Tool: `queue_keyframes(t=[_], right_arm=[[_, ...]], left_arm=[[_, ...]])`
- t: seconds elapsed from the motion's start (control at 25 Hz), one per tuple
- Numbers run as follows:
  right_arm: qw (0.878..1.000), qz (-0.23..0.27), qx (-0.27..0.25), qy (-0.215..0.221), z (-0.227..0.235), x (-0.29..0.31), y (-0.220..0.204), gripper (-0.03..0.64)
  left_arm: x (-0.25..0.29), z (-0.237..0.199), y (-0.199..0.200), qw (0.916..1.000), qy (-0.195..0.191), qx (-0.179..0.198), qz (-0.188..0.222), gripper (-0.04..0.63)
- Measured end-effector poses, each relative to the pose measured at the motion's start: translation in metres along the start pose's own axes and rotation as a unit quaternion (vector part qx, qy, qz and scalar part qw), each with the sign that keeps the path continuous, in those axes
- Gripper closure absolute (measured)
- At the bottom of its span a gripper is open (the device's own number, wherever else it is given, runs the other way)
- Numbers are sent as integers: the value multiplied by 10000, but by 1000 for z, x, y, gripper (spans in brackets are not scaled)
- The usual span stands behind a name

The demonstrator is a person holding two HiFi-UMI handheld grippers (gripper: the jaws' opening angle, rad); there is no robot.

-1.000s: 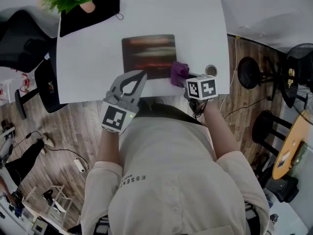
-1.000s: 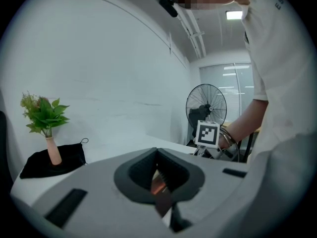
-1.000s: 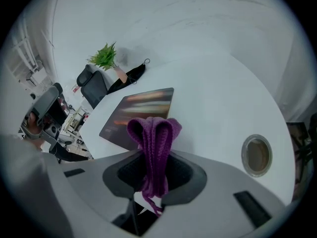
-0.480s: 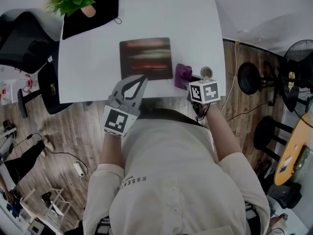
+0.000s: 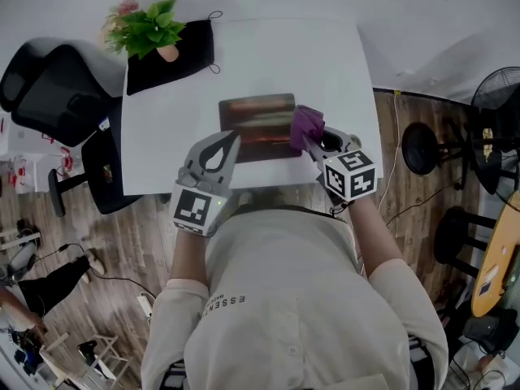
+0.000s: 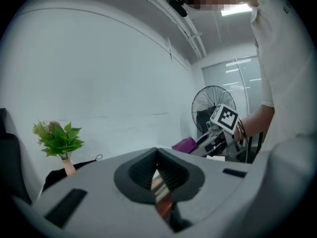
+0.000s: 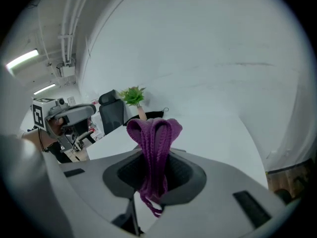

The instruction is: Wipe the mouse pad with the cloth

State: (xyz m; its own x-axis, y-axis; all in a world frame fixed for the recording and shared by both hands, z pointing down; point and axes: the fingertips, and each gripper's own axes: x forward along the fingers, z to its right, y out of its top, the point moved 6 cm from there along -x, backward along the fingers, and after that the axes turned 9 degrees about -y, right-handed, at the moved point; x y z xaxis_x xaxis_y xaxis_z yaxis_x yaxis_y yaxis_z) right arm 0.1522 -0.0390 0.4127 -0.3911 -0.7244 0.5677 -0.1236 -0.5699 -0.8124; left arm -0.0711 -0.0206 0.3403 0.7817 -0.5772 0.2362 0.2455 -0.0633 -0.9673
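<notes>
A dark reddish-brown mouse pad (image 5: 256, 126) lies on the white table (image 5: 325, 63) near its front edge. My right gripper (image 5: 313, 139) is shut on a purple knitted cloth (image 5: 305, 125) (image 7: 152, 148) over the pad's right edge. The cloth sticks up folded from between the jaws and a strand hangs below. My left gripper (image 5: 229, 142) is shut with nothing in it, its tips at the pad's front-left part; a strip of the pad (image 6: 161, 197) shows through its jaws. The right gripper (image 6: 218, 133) with the cloth (image 6: 185, 145) also shows in the left gripper view.
A small potted plant (image 5: 150, 29) stands on a black cloth (image 5: 171, 55) at the table's far left corner. A black office chair (image 5: 57, 96) stands to the left of the table. A fan (image 5: 497, 96) and stools are on the wooden floor at the right.
My right gripper has carried the cloth from just off the pad's right edge onto that edge. The left gripper stays by the pad's front-left. The head view has shifted.
</notes>
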Motion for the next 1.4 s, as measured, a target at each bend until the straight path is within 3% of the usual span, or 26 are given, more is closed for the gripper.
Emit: queue_keyframes(t=[0.24,0.36,0.68,0.88,1.12,1.4], right_arm=[[9954,861,-310,-267,-26,-7,59,517],[9896,1317,-448,-379,-38,-10,84,517],[9692,2307,-685,-530,-65,-21,116,517],[9644,2460,-664,-715,-69,-21,117,522],[9654,2394,-760,-698,-70,-20,116,526],[9657,2378,-719,-752,-67,-21,116,528]], left_arm=[[-20,-37,28,9994,75,130,303,594],[-27,-54,34,9987,100,365,340,594],[-44,-74,44,9977,243,481,402,594],[-48,-76,43,9980,322,414,355,594],[-46,-77,44,9974,328,548,345,594],[-42,-73,43,9980,361,425,290,594]])
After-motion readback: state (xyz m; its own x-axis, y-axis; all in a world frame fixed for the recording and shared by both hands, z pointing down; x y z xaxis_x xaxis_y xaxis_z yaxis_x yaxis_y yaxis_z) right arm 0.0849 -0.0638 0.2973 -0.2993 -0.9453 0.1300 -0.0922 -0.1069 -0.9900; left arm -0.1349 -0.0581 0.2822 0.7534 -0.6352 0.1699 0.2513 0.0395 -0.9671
